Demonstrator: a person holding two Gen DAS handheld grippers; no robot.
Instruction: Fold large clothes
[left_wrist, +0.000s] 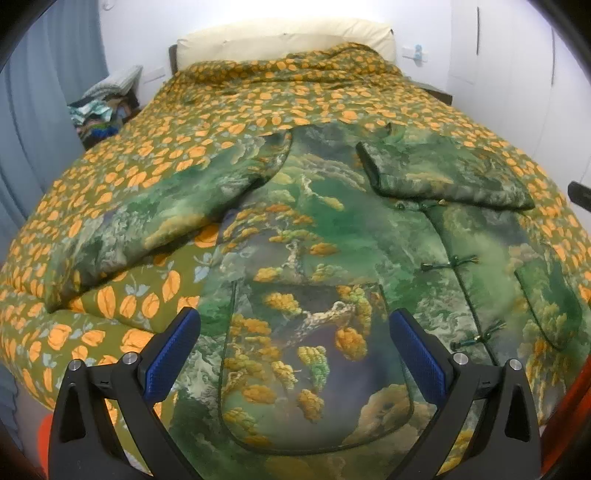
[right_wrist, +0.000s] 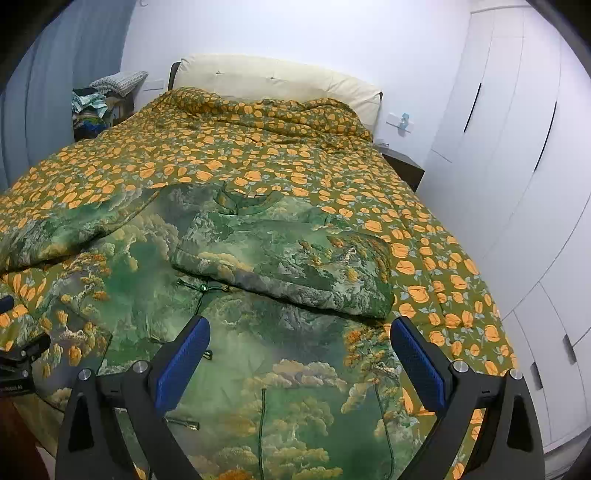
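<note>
A large green padded jacket (left_wrist: 325, 236) with a tree and cloud print lies face up on the bed, hem toward me. Its right sleeve (left_wrist: 447, 173) is folded across the chest; it also shows in the right wrist view (right_wrist: 288, 266). Its left sleeve (left_wrist: 155, 218) lies stretched out to the left. Knot buttons (left_wrist: 450, 264) run down the front. My left gripper (left_wrist: 295, 350) is open and empty above the left pocket (left_wrist: 314, 369). My right gripper (right_wrist: 299, 358) is open and empty above the jacket's lower right front (right_wrist: 280, 369).
The bed is covered by an olive quilt with orange flowers (right_wrist: 229, 147), with a cream headboard (right_wrist: 273, 81) behind. A pile of clothes (right_wrist: 92, 110) sits at the back left beside a blue curtain. White wardrobe doors (right_wrist: 517, 184) and a dark nightstand (right_wrist: 402, 166) stand at the right.
</note>
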